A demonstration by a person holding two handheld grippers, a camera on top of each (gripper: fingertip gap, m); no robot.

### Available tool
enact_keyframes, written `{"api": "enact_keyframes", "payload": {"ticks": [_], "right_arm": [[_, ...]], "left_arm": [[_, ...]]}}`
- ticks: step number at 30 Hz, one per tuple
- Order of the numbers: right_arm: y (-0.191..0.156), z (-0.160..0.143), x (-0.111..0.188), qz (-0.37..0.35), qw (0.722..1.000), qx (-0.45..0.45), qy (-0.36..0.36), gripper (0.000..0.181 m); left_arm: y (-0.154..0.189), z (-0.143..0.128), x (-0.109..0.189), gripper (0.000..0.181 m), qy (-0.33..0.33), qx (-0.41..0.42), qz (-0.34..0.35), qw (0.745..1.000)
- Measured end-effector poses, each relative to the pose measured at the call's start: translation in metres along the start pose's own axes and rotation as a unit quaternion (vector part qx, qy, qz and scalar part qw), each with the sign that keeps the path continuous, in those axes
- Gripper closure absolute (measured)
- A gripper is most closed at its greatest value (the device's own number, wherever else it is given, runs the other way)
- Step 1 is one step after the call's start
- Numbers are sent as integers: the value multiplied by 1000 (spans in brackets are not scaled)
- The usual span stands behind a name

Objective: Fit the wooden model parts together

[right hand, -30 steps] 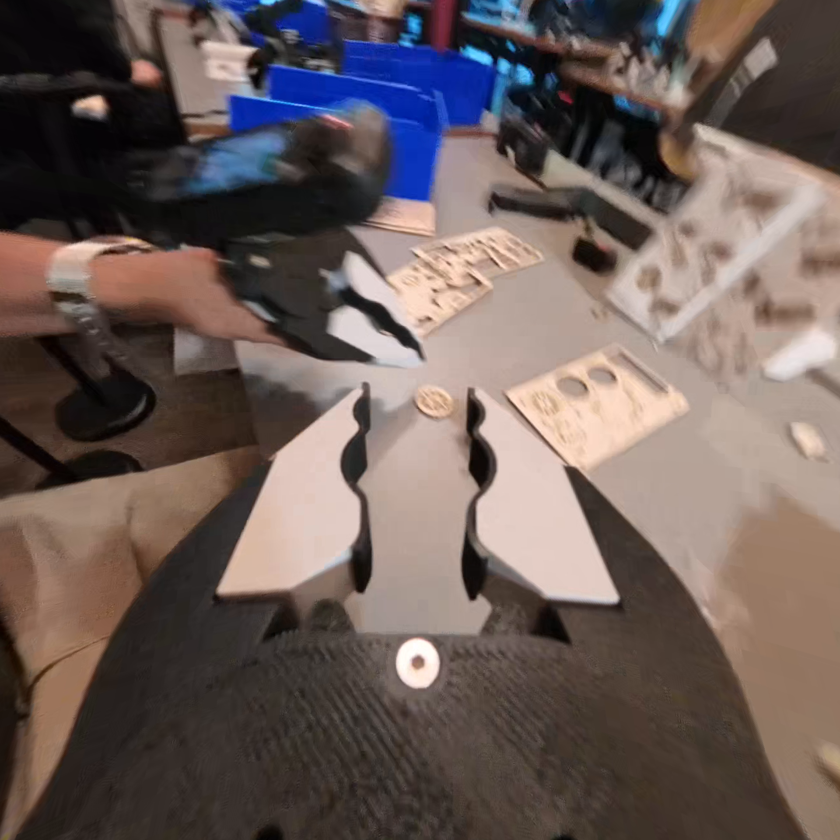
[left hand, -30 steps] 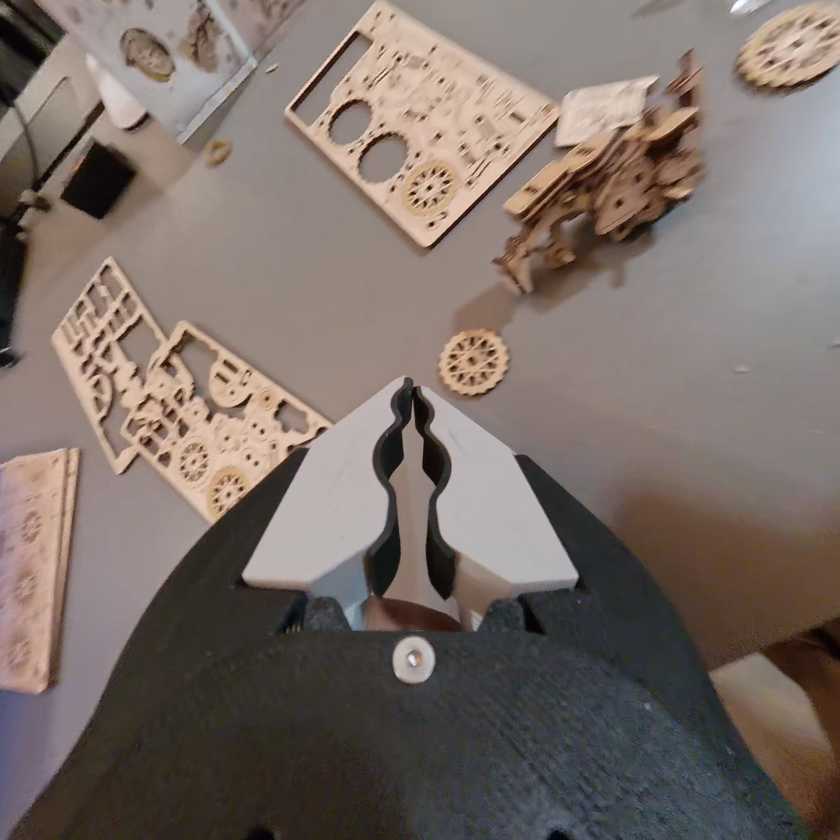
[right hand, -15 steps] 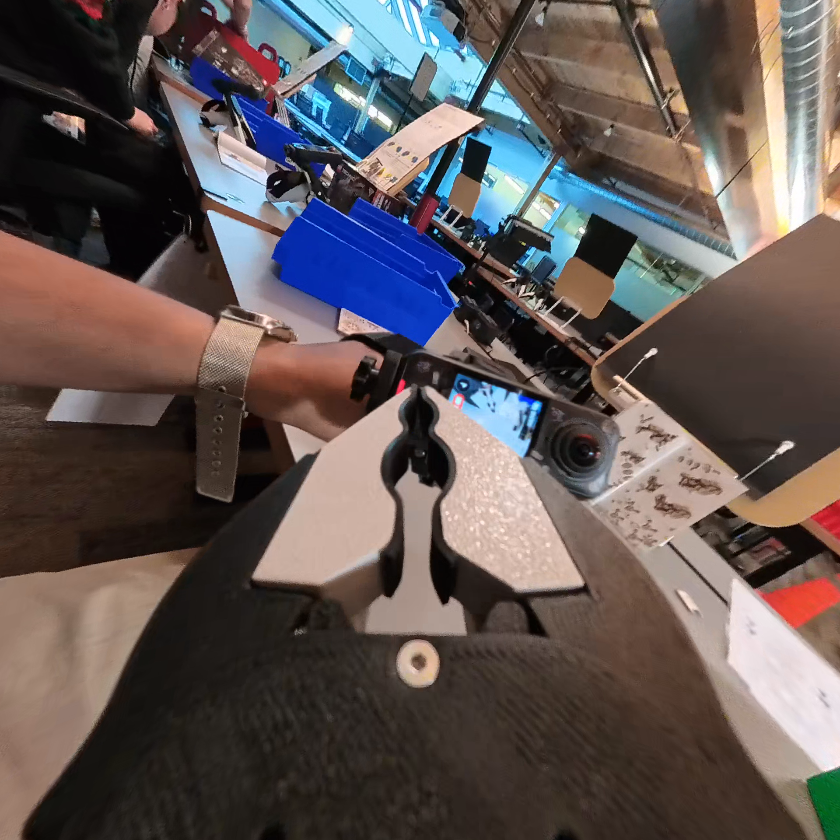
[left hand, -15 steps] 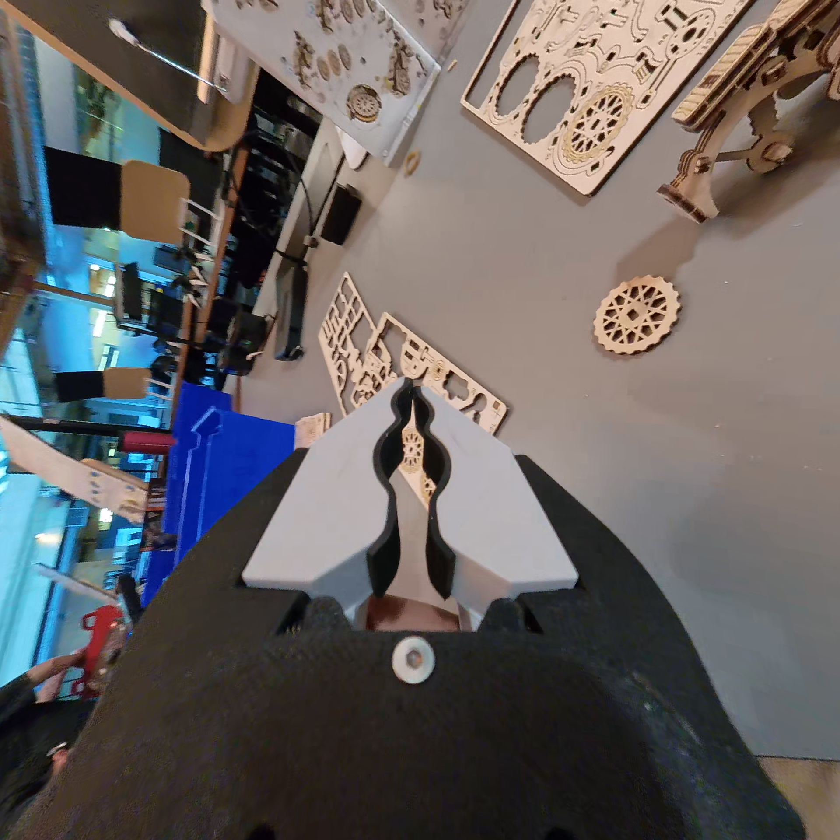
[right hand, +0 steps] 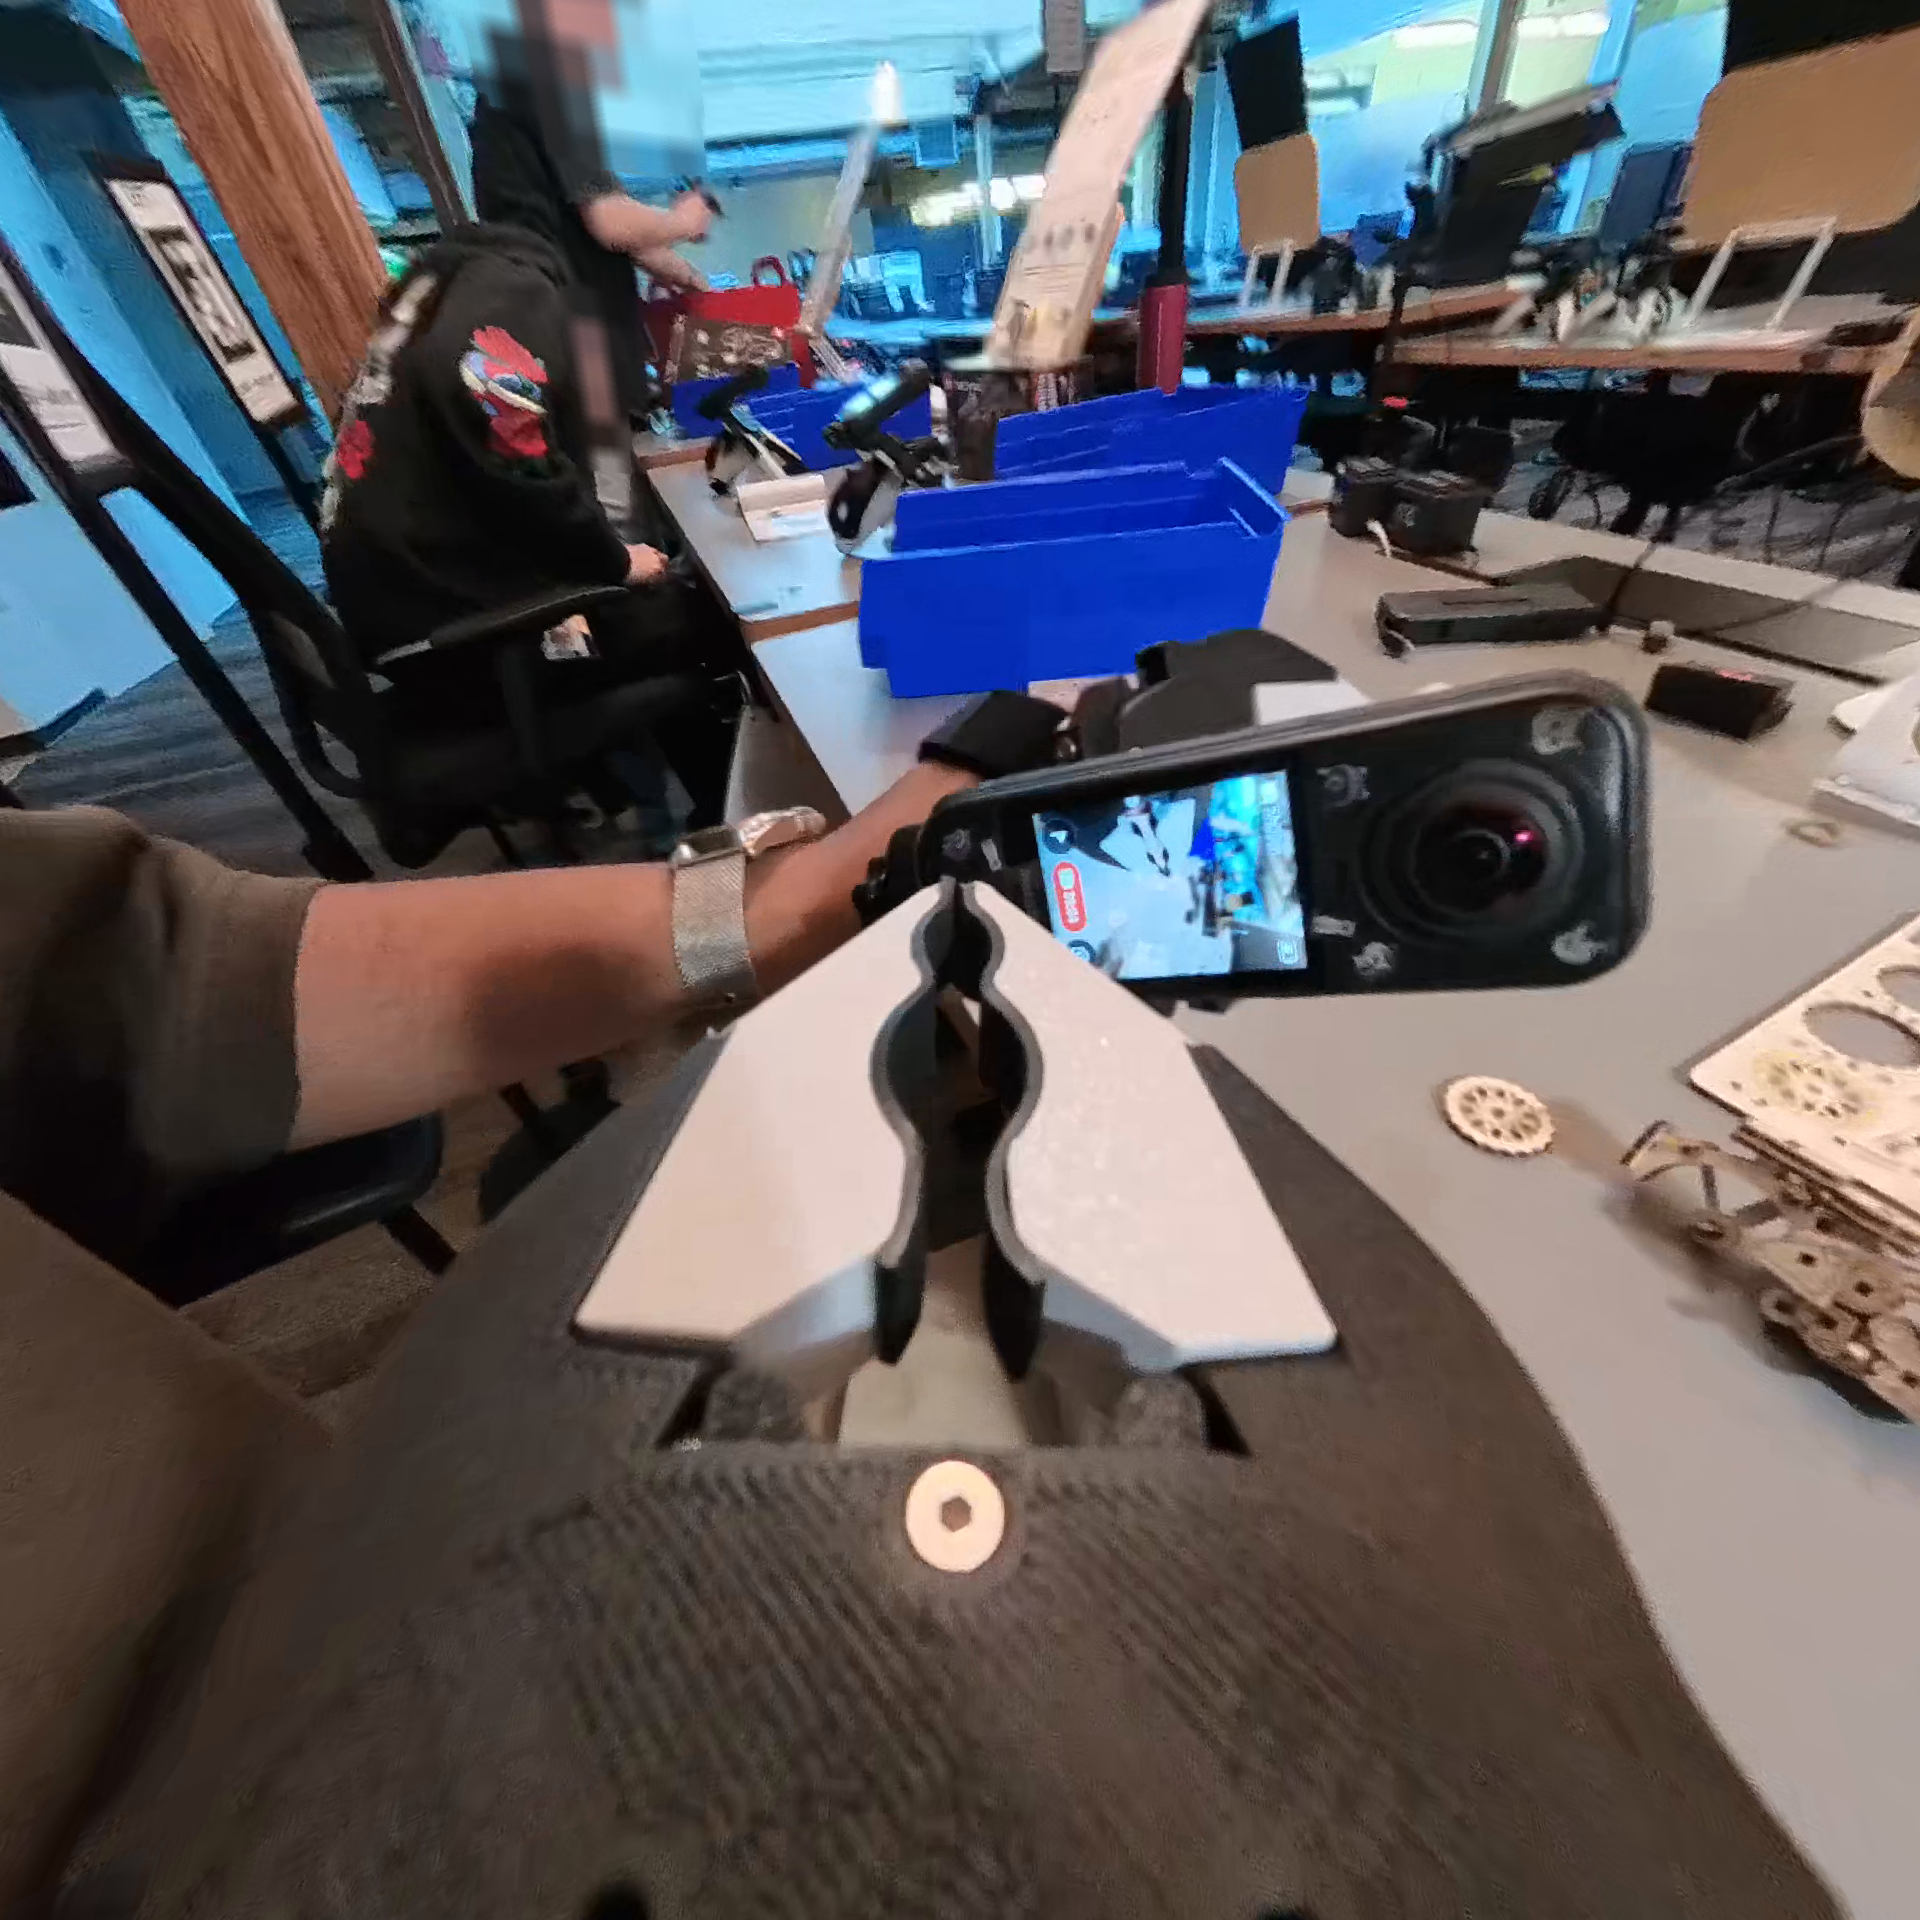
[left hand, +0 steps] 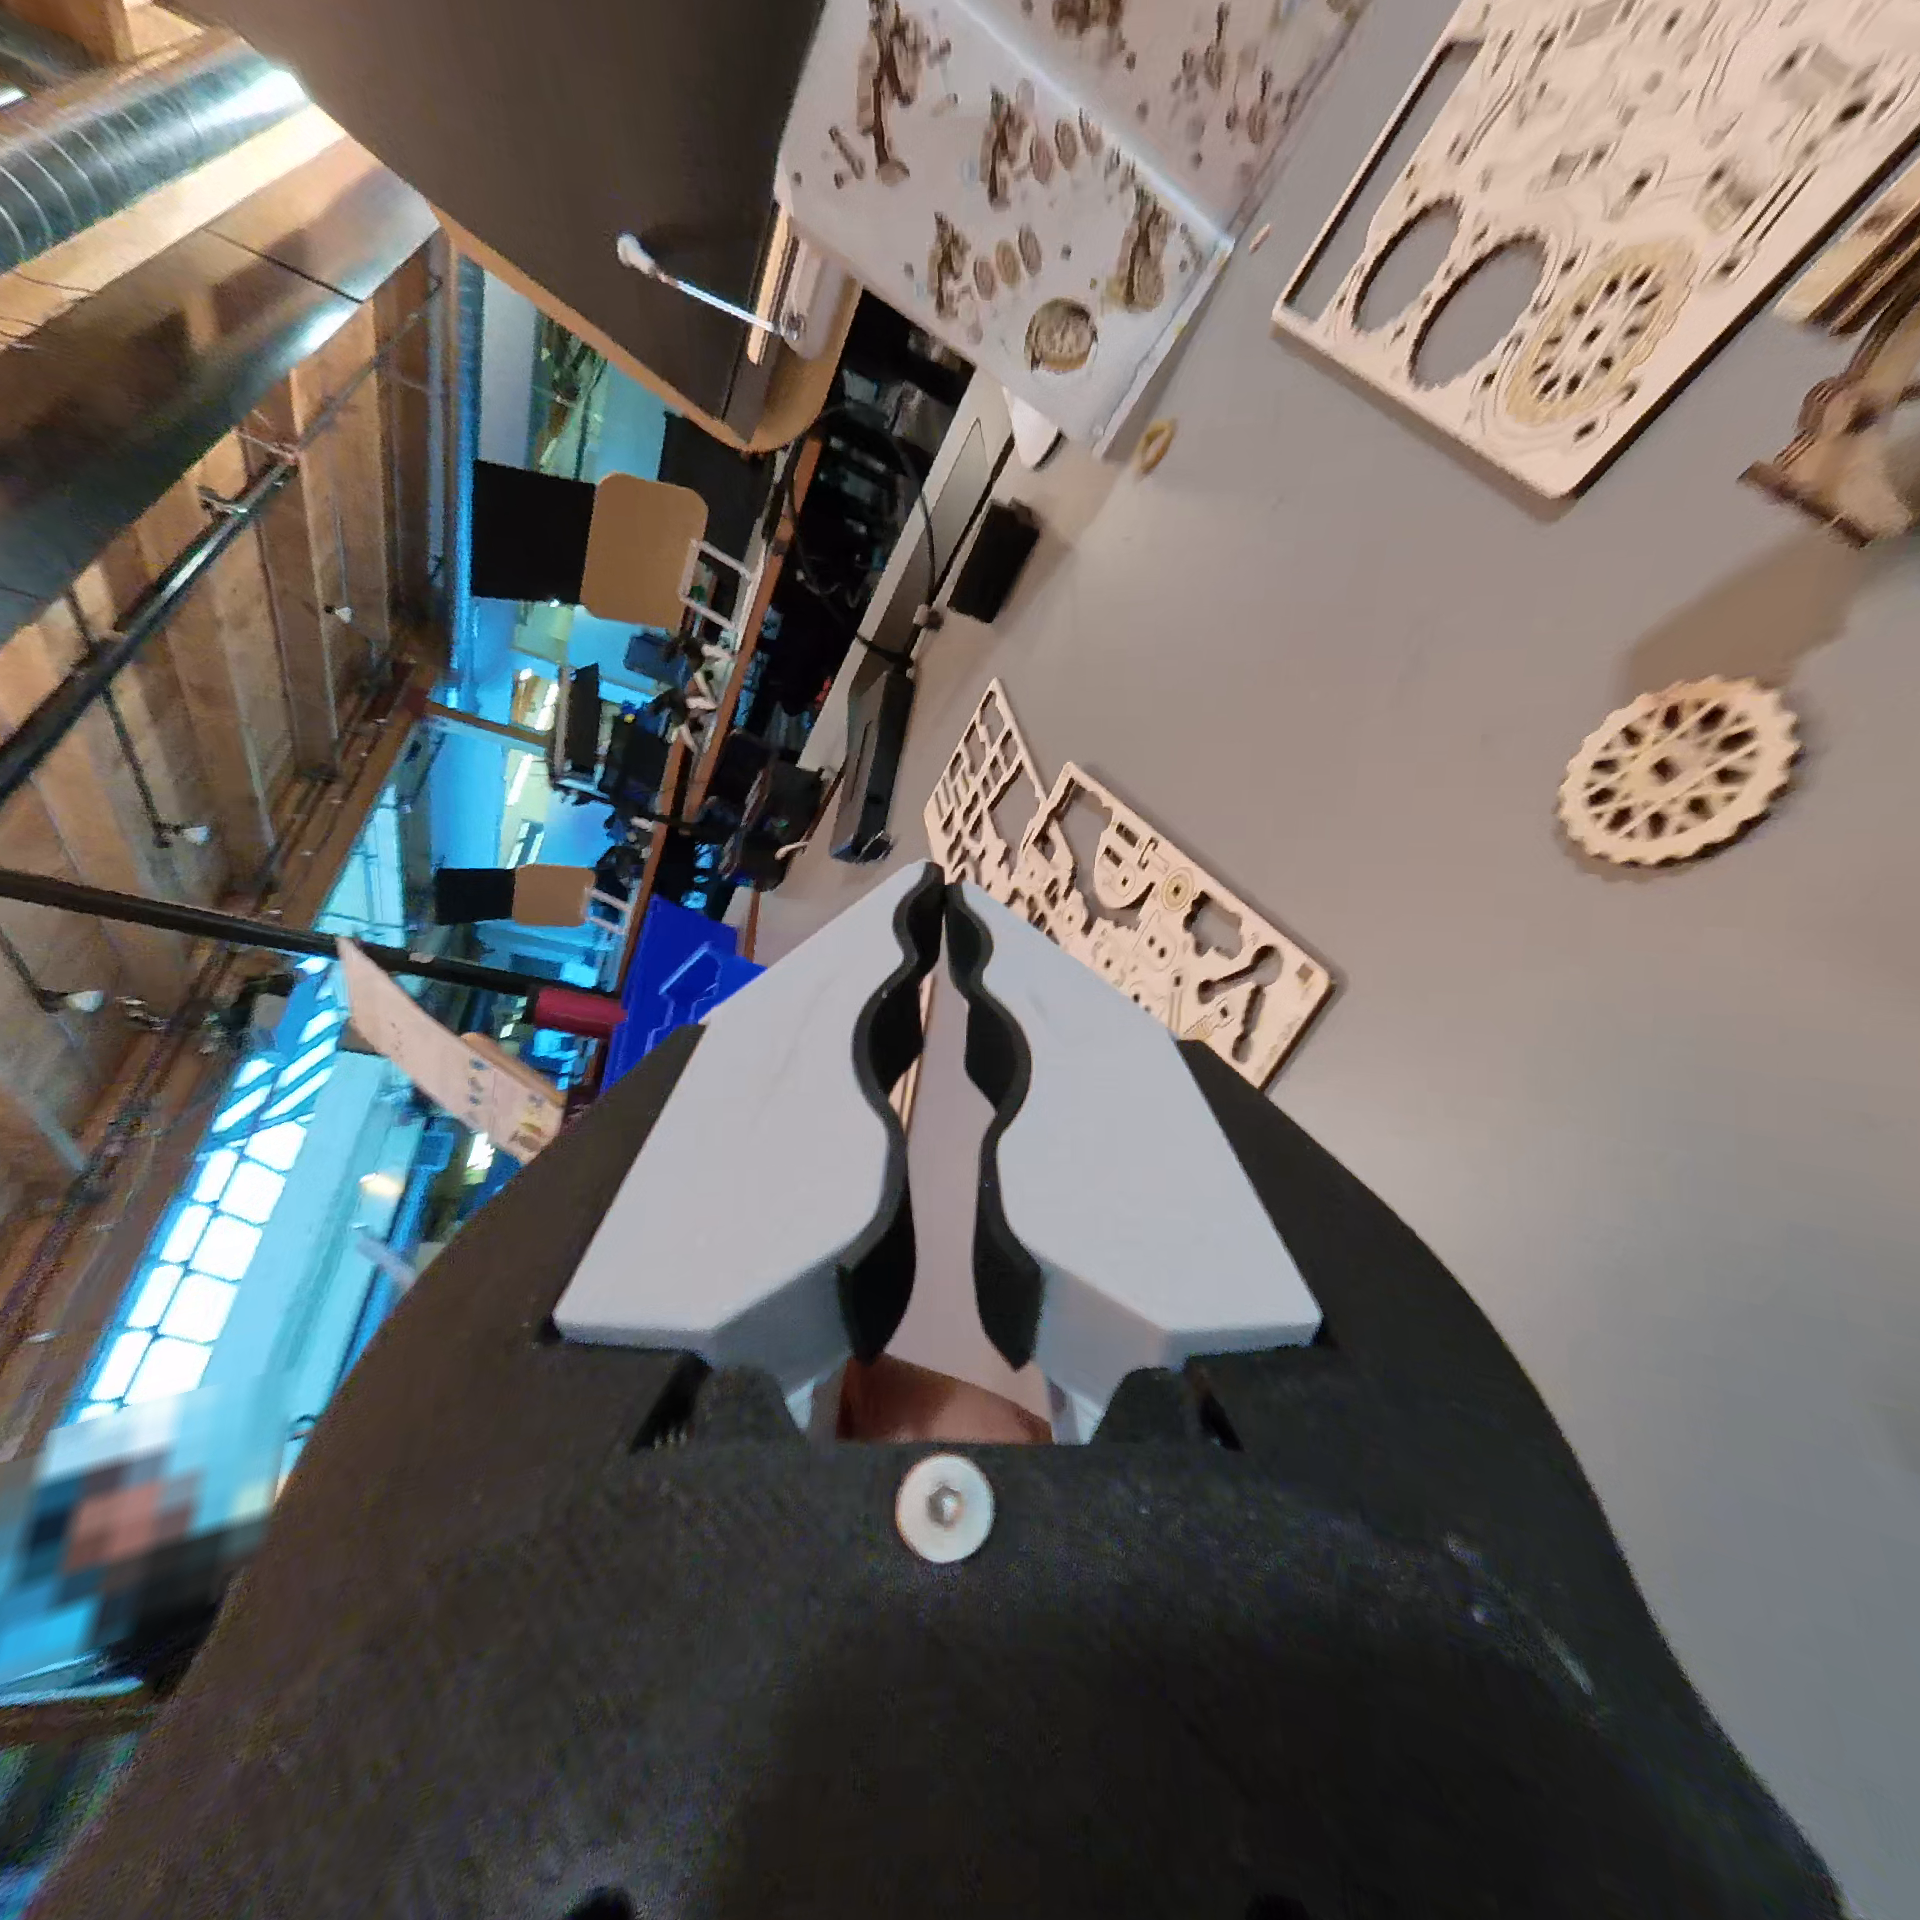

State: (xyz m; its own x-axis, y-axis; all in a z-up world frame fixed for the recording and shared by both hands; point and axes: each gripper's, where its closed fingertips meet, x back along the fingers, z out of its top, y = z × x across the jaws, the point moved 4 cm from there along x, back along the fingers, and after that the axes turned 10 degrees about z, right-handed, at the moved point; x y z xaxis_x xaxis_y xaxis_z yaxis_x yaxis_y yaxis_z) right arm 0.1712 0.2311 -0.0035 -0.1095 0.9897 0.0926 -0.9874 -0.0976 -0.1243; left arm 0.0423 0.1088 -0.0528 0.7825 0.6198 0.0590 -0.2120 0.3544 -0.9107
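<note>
My left gripper [left hand: 940,896] is shut and empty, held above the grey table [left hand: 1455,1143] and rolled sideways. A loose wooden gear [left hand: 1678,769] lies flat to its right. It also shows in the right wrist view [right hand: 1498,1114]. The partly built wooden model [right hand: 1818,1236] stands just right of the gear; only its edge shows in the left wrist view [left hand: 1839,457]. My right gripper [right hand: 954,896] is shut and empty, raised near the table's front edge. It points at the left gripper's camera [right hand: 1351,842], which hides the left fingers.
Cut-out wooden part sheets lie on the table: one by the left fingertips [left hand: 1132,914], one with two round holes [left hand: 1558,260] farther off. A printed board [left hand: 997,177] lies beyond. Blue bins [right hand: 1070,582] stand at the table's left end. A seated person [right hand: 468,468] is behind.
Both grippers have lifted and turned away from the table. The right gripper, open a second ago, is now shut. The left gripper has rolled sideways and stays shut.
</note>
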Motion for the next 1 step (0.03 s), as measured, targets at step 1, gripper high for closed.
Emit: {"api": "enact_keyframes", "payload": {"ticks": [1], "right_arm": [[-2,3,1,9,1000,8,12,181]], "left_arm": [[-1,3,3,181,4,17,-12,1000]]}}
